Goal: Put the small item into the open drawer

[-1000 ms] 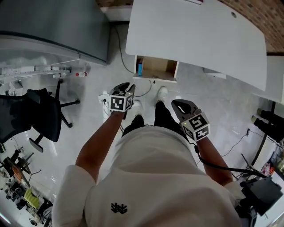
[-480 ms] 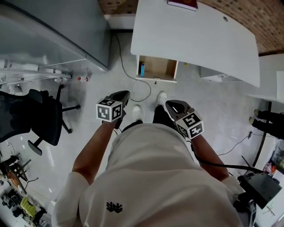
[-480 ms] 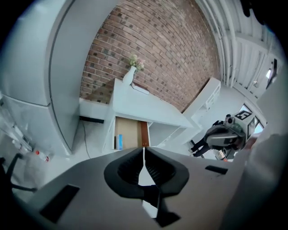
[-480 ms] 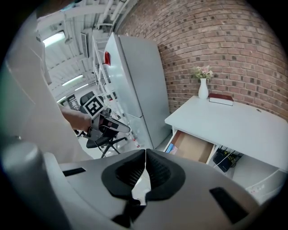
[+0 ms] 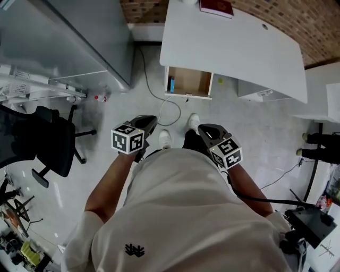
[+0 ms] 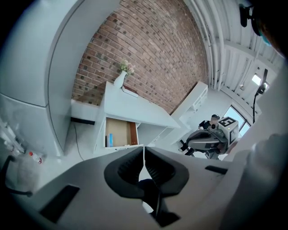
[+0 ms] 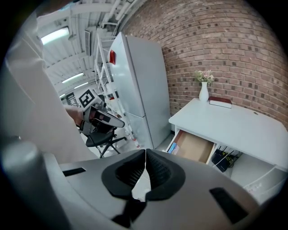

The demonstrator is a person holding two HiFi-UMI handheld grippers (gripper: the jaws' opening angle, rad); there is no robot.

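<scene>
Small item (image 5: pixel 171 84), blue, sits against the wooden drawer's (image 5: pixel 194 81) left wall.

Black office chair (image 5: pixel 50 141): on floor, well left of left tongs (image 5: pixel 150 120). Red-capped bottle (image 5: pixel 99 98): on floor, ahead-left of same tongs. White cable (image 5: pixel 159 103): looped on floor, just ahead of both tongs. Red book (image 5: pixel 216 7) and white vase (image 7: pixel 204 92): on table (image 5: pixel 239 48), well ahead of right tongs (image 5: pixel 203 128). Grey refrigerator (image 7: pixel 144 85): left of table, against brick wall (image 5: pixel 319 26).

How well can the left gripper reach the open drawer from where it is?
Probably not from here: the left gripper hangs well short of the open drawer. Only bare floor and a loose cable lie between, so stepping closer should do.
</scene>
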